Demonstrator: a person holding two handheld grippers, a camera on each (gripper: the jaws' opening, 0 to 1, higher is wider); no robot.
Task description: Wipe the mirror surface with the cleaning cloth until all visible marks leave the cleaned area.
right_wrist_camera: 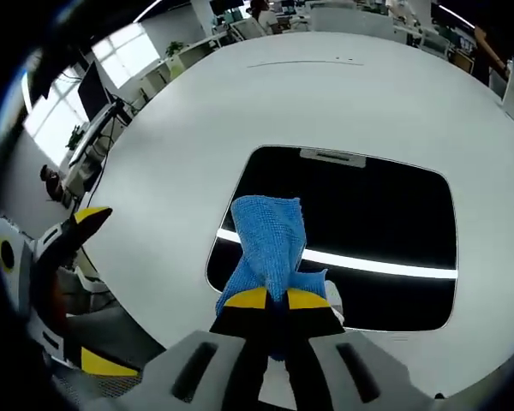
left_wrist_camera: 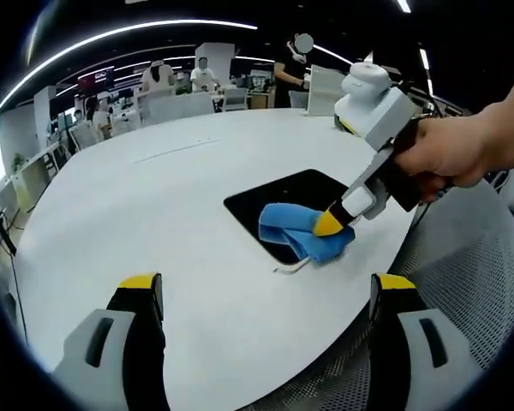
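Note:
A dark rectangular mirror (right_wrist_camera: 377, 214) lies flat on the white round table (right_wrist_camera: 325, 94), reflecting a bright ceiling light strip. My right gripper (right_wrist_camera: 277, 299) is shut on a blue cleaning cloth (right_wrist_camera: 268, 235), which rests on the mirror's near left part. In the left gripper view the mirror (left_wrist_camera: 278, 199) sits right of centre with the blue cloth (left_wrist_camera: 298, 229) on it, pinched by the right gripper (left_wrist_camera: 330, 224) in a person's hand (left_wrist_camera: 463, 145). My left gripper (left_wrist_camera: 265, 295) is open above the bare table, short of the mirror. The left gripper's jaws also show at the left edge of the right gripper view.
The table edge (left_wrist_camera: 385, 274) curves close to the mirror, with a grey mesh chair (left_wrist_camera: 471, 274) just beyond it. Several people (left_wrist_camera: 204, 73) and desks stand in the office behind the table. A small pale tab (left_wrist_camera: 293, 267) lies by the mirror's near corner.

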